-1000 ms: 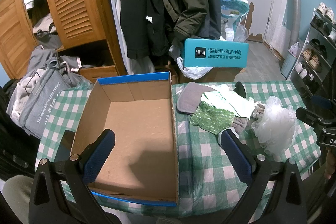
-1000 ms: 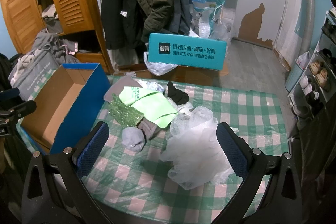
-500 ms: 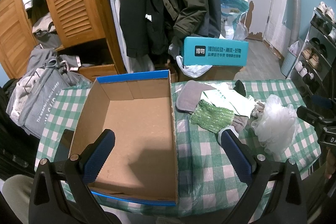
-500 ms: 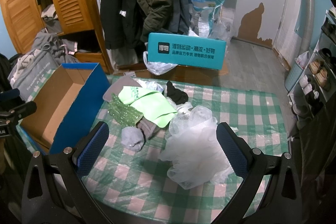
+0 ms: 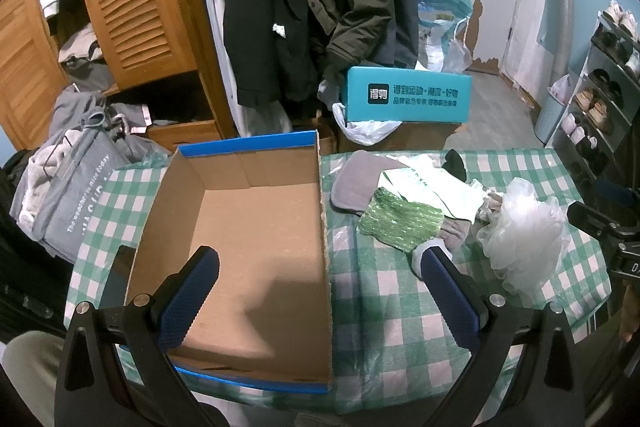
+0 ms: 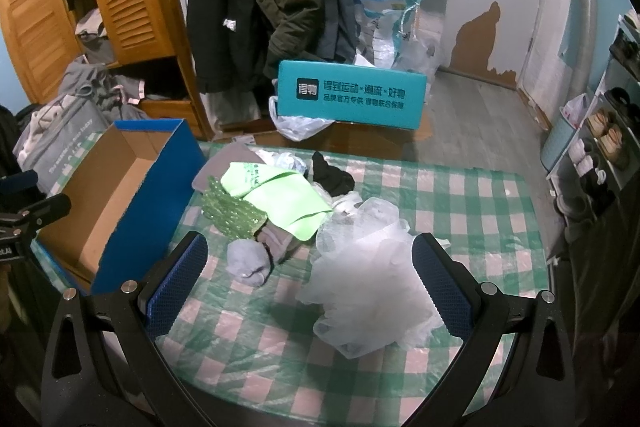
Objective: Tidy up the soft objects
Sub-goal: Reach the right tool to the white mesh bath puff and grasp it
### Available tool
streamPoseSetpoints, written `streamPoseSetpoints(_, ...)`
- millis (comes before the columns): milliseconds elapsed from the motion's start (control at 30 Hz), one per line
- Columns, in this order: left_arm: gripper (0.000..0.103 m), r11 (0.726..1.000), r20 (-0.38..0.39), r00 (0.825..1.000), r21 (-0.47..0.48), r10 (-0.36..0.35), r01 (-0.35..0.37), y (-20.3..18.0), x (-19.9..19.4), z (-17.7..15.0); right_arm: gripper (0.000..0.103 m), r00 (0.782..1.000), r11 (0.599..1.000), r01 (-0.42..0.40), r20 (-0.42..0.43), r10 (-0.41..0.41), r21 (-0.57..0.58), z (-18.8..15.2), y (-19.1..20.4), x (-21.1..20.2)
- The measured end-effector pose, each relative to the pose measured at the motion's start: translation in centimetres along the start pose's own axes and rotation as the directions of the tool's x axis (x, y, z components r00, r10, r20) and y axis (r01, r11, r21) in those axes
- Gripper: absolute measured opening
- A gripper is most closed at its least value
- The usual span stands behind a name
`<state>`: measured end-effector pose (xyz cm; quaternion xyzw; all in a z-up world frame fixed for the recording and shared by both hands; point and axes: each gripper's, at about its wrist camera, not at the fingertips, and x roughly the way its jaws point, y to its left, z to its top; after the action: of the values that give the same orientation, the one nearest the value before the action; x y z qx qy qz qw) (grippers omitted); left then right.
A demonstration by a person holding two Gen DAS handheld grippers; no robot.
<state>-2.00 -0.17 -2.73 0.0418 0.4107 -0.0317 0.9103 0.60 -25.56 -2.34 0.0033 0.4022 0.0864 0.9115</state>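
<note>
Both grippers are wide open and holding nothing right now, so you're basically at the starting line. Your left gripper [image 5: 320,291] hangs over the near end of the cardboard box [image 5: 248,227], which sits on the left half of the checked tablecloth [image 6: 460,195] and looks empty inside. Your right gripper [image 6: 308,275] is parked above the near edge of the table, with the white mesh puff [image 6: 368,267] right between its fingers and a little ahead of them. The rest of the soft stuff is piled just beside the box's right wall, toward the middle of the table: a grey cloth pad [image 5: 352,183] at the far side, a pale green bag [image 6: 280,199] draped over the heap, a sparkly green scrubber [image 6: 232,213] touching it, a balled grey sock [image 6: 248,261] at the near end of the pile, and a black sock [image 6: 332,177] toward the far edge. My read is that nothing's been sorted yet and the first pick is up next. The puff looks like the easy one for your right side: drop straight down, close on its middle, lift and carry it left into the box. It's squishy and loose, so pinch deep or it'll probably slip out. Watch that the sock doesn't get dragged along, since it's near the left finger.
</note>
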Motion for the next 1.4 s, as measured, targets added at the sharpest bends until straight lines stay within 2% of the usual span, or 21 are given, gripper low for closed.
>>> streamPoseSetpoints(133, 0.102, 1.0, -0.013, 1.0, 0.009, -0.002, 0.002, -0.5, -0.1, -0.7, 0.101, 1.0, 1.0, 0.005, -0.001, -0.005, 0.007, -0.3, -0.9, -0.2)
streamPoseSetpoints(400, 0.102, 0.999, -0.09, 0.995, 0.027, -0.03, 0.033, -1.7, 1.6, 2.0, 0.101, 0.999, 0.999, 0.04, -0.022, -0.04, 0.036, -0.4, -2.4, 0.7)
streamPoseSetpoints(633, 0.102, 0.996, -0.171, 0.982, 0.036, -0.077, 0.084, -3.7, 3.9, 3.2, 0.101, 0.994, 0.994, 0.086, -0.077, -0.081, 0.066, -0.7, -4.2, 2.3)
streamPoseSetpoints(967, 0.102, 0.995, -0.227, 0.971, 0.051, -0.077, 0.091, -6.2, 7.4, 4.7, 0.101, 0.984, 0.987, 0.106, -0.16, -0.085, 0.125, -0.4, -6.3, 5.8)
streamPoseSetpoints(1400, 0.102, 0.994, -0.371, 0.924, 0.021, -0.091, 0.107, -8.8, 14.2, 3.8, 0.101, 0.958, 0.979, 0.132, -0.272, -0.086, 0.157, -0.7, -7.8, 11.8)
